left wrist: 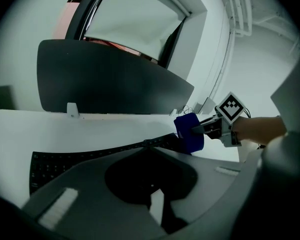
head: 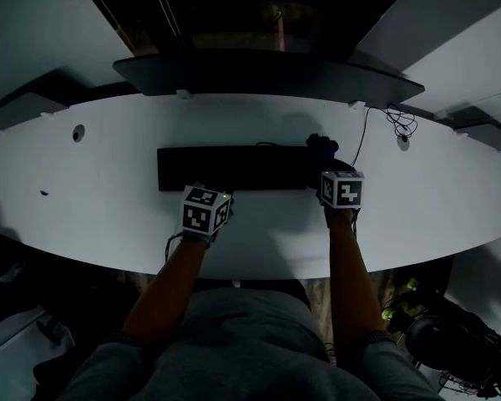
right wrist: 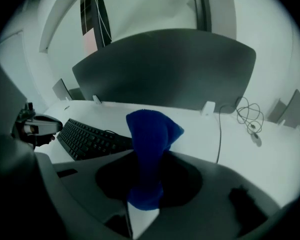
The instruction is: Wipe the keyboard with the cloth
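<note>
A black keyboard (head: 234,167) lies across the middle of the white desk (head: 100,182). My right gripper (head: 326,162) is at the keyboard's right end, shut on a blue cloth (head: 321,146). In the right gripper view the cloth (right wrist: 149,149) stands up out of the jaws, with the keyboard (right wrist: 87,136) to its left. My left gripper (head: 212,190) is at the keyboard's front edge, left of centre. Its jaws look closed with nothing in them. The left gripper view shows the keyboard (left wrist: 65,164) just ahead, and the cloth (left wrist: 188,132) at its far end.
A dark monitor (head: 267,69) stands on the desk behind the keyboard. A thin black cable (head: 399,124) coils at the back right near a desk hole. Another hole (head: 78,132) is at the back left. The desk's front edge curves just under my arms.
</note>
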The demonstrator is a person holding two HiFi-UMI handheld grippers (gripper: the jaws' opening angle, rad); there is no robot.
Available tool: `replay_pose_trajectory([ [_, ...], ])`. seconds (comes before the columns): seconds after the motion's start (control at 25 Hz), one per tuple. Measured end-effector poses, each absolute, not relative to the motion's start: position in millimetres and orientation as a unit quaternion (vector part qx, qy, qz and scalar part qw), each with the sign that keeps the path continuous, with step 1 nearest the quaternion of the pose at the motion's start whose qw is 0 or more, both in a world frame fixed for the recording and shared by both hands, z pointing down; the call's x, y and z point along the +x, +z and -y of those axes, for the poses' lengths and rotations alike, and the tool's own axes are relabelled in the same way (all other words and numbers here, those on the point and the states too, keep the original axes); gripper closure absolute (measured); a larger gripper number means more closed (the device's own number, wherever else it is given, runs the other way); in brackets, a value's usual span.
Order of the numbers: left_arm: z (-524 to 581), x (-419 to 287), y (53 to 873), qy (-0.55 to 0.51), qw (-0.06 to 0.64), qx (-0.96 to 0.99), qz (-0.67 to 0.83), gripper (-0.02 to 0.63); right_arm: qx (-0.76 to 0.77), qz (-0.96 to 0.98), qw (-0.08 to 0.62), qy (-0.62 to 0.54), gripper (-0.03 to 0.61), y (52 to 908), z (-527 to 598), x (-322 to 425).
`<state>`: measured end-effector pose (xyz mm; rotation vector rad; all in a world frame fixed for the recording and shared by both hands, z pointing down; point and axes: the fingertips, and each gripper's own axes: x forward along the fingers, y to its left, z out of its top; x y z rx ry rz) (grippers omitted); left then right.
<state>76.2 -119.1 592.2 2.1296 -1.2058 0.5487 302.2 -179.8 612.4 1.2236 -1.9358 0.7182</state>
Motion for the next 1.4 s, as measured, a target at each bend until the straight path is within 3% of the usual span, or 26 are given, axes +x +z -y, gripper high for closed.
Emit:
replay_pose_trajectory([
  [0.28,111.5,4.8,574.7,0.2,0.302,0.805,0.471,0.604,0.49,0.768,0.298,0.286,0.46,559.3,175.4,261.7],
  [0.8,103.5,-116.8,540.5,0.169,0.29,0.8,0.497,0.605,0.401,0.847,0.243,0.25,0.46,483.7,141.7,57.1],
  [1.4,82.7,-177.8,585.0,0.18,0.325,0.775,0.51,0.604,0.292,0.861,0.293,0.297,0.46,563.2,92.2,-94.8],
])
